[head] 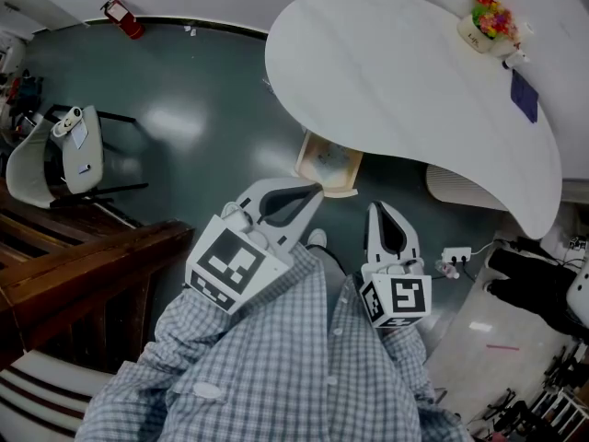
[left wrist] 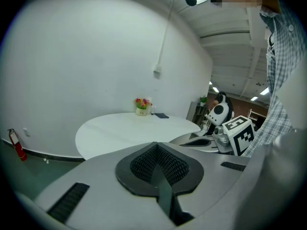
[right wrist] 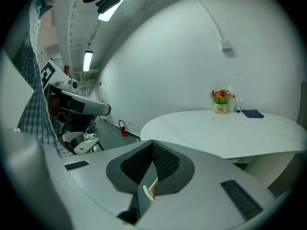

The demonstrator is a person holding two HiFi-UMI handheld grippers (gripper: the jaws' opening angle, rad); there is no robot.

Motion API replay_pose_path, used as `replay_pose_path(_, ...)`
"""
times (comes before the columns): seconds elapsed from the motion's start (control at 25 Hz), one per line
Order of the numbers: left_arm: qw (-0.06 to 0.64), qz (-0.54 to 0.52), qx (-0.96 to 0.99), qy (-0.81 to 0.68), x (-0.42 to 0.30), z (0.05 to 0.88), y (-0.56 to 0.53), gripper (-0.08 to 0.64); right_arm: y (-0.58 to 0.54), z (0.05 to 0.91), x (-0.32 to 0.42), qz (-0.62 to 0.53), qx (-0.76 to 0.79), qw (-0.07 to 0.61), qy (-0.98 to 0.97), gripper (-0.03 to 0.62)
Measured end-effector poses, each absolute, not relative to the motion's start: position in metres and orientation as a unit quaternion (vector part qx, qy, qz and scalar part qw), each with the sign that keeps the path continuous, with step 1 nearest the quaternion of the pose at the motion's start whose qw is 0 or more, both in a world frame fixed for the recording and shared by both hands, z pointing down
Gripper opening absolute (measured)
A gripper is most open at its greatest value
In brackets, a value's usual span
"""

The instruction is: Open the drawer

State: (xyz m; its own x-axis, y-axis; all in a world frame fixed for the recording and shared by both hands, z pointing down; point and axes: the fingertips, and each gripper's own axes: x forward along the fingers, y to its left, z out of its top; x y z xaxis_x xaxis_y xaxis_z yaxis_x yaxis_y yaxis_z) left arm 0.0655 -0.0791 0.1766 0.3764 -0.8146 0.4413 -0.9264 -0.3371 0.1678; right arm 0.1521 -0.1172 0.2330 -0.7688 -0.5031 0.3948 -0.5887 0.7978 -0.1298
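Right gripper (right wrist: 152, 145) jaws together; power strip (head: 456, 258) shows only overhead

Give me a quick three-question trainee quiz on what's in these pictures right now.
1. True or false: the left gripper and the right gripper are both shut and empty.
2. Which red thing is in view? A) fire extinguisher B) bucket C) toolbox
3. Fill in: the flower pot stands on the white ___.
Key: 1 true; 2 A; 3 table.
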Motion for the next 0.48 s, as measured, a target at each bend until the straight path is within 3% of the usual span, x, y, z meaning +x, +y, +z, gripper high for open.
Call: replay_pose_path(0.48, 0.199, 0.143, 0.807, -0.537, 0.0705, 0.1794, -0.0795, 0.003, -0.1165, 0.2357, 0.1523, 0.115, 0.284, 0.184, -0.934, 0.009)
